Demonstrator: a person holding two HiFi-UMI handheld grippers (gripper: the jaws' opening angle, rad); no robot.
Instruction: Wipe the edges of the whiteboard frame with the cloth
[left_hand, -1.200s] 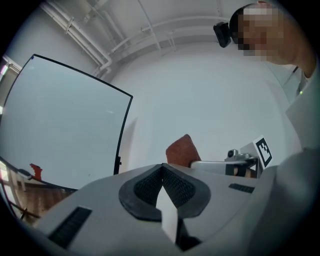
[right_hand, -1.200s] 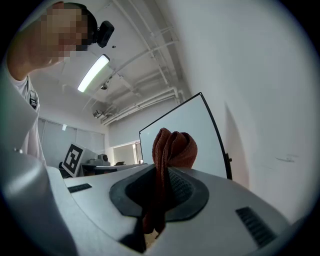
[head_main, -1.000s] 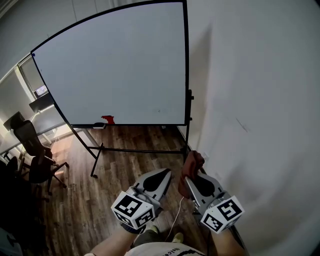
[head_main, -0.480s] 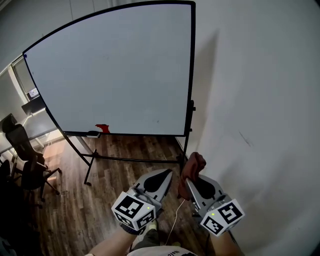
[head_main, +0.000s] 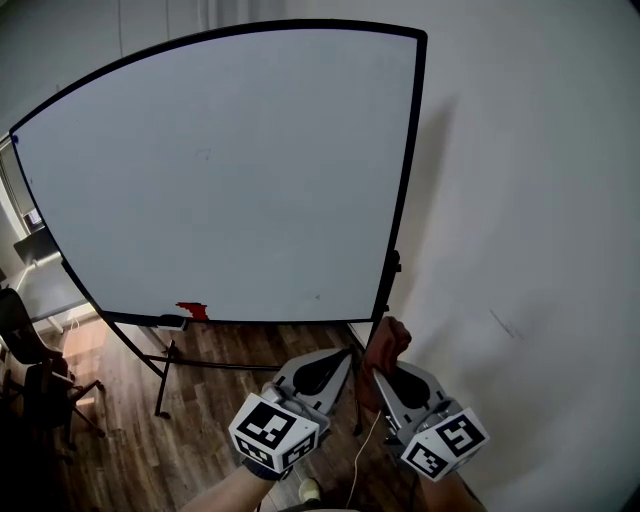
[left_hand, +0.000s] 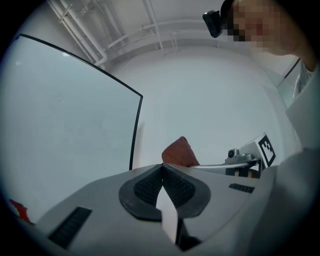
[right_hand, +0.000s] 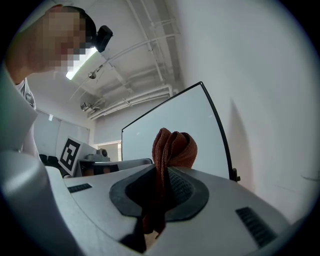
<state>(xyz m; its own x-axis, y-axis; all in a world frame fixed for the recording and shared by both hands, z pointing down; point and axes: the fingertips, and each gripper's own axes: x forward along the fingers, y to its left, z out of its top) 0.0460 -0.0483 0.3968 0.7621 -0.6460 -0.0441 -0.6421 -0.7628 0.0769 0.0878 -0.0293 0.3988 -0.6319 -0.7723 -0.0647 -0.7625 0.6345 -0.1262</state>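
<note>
Hovering low before the whiteboard (head_main: 220, 170) in the head view, left hand-held gripper (head_main: 338, 358) beside right hand-held gripper (head_main: 378, 376); carrying a rust-red cloth (head_main: 387, 342) in the right one, near the lower right corner of the black frame (head_main: 405, 170); switching to the left gripper view: clenched on nothing, pads pressed together, cloth poking up beyond, frame edge off to the left; over to the right gripper view: clamped on the cloth, bunched folds rising above the pads, whiteboard standing behind.
</note>
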